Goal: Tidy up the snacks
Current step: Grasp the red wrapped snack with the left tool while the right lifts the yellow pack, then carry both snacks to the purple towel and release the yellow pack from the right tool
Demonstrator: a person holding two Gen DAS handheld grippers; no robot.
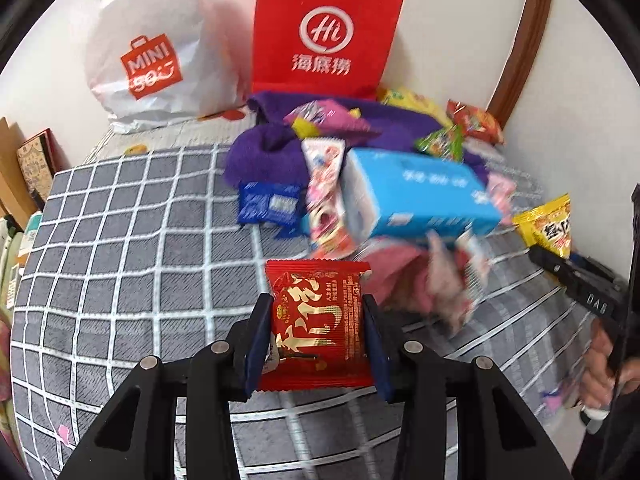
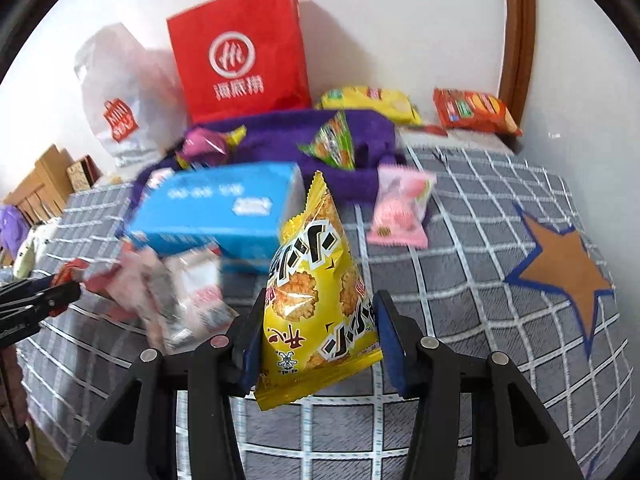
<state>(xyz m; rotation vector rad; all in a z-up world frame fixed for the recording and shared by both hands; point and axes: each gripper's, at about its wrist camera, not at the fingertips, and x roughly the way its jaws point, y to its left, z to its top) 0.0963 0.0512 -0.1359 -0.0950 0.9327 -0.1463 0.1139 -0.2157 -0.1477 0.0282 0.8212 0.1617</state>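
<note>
Left tool (image 1: 317, 328) clamps a red snack packet (image 1: 316, 320) above the checked bed cover (image 1: 120, 240), right tool (image 2: 320, 336) clamps a yellow rice-cracker bag (image 2: 316, 300), and only the right wrist view shows the cover's orange star patch (image 2: 568, 272).

The blue box (image 1: 420, 196) is smeared with blur, so its words cannot be read. The pink packets (image 2: 180, 296) under its front edge are blurred too. The left side of the picture cuts off the left gripper (image 2: 36, 304).
</note>
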